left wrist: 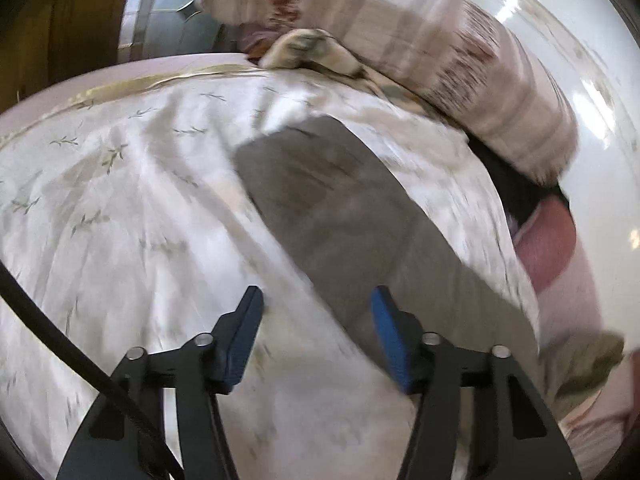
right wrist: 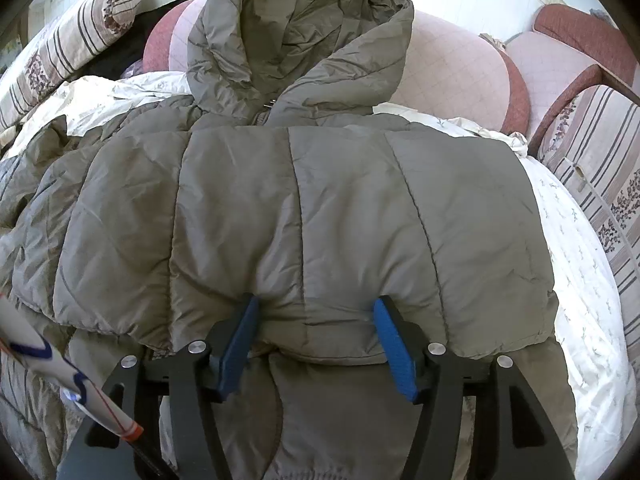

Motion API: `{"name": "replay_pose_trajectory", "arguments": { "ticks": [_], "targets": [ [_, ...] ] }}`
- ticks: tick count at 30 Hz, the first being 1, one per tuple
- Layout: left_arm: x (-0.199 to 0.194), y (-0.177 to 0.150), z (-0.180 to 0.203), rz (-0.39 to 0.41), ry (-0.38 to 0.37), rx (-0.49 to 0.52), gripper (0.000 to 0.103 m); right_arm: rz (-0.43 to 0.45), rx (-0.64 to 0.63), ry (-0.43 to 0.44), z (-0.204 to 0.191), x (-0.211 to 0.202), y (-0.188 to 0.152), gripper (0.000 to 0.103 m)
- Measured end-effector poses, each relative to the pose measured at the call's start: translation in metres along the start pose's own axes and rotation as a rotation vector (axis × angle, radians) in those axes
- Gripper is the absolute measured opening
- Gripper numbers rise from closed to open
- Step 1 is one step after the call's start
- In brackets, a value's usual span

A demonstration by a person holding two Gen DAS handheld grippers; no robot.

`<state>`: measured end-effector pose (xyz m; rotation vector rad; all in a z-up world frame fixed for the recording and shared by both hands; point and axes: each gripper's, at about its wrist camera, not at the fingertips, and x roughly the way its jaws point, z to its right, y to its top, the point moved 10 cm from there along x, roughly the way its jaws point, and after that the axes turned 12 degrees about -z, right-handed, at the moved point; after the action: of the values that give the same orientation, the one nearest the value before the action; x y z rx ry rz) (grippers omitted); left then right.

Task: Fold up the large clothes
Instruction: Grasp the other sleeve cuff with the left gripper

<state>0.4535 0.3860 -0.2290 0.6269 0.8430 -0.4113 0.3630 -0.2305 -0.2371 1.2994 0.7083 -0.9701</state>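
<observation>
- Right hand-held gripper [right wrist: 316, 320]: wide open, blue fingers [right wrist: 390, 344] pressed against the folded edge of the grey-green puffy jacket [right wrist: 304, 208], not pinching it.
- Jacket spread on the bed [right wrist: 580, 280] just ahead, hood [right wrist: 296, 40] farthest away.
- Left hand-held gripper [left wrist: 316, 312]: wide open, holding nothing, above the flowery white sheet [left wrist: 120, 200].
- Blurry grey patch [left wrist: 340, 208] just ahead of it.

I'm scanning both wrist views for writing and I find nothing I can read. The olive puffer jacket [right wrist: 304, 216] carries no label or brand mark on the side facing me. The sheet [right wrist: 580, 280] beside it shows only a small sprig pattern, no letters. The left wrist view is too blurred to make out any text.
</observation>
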Motion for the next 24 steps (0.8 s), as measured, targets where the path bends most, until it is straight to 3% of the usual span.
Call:
{"name": "replay_pose_trajectory", "arguments": {
  "ticks": [12, 14, 15, 21, 24],
  "targets": [
    [0.029, 0.043, -0.012, 0.037, -0.181, -0.138, 0.051, 0.001, -0.002, -0.006, 0.001, 0.002, 0.000, 0.068],
    [0.027, 0.045, -0.011, 0.049, -0.156, -0.131, 0.033, 0.000, -0.002, -0.008, 0.001, 0.002, 0.000, 0.068],
    [0.026, 0.045, -0.011, 0.055, -0.133, -0.120, 0.013, -0.001, -0.001, -0.009, 0.001, 0.002, 0.000, 0.068],
    [-0.014, 0.045, 0.021, 0.157, -0.070, -0.012, 0.011, -0.004, 0.015, 0.006, 0.004, 0.002, 0.001, 0.070],
    [-0.056, 0.030, 0.078, 0.228, -0.077, 0.137, 0.011, 0.003, 0.037, 0.020, 0.005, -0.004, 0.002, 0.070]
  ]
}}
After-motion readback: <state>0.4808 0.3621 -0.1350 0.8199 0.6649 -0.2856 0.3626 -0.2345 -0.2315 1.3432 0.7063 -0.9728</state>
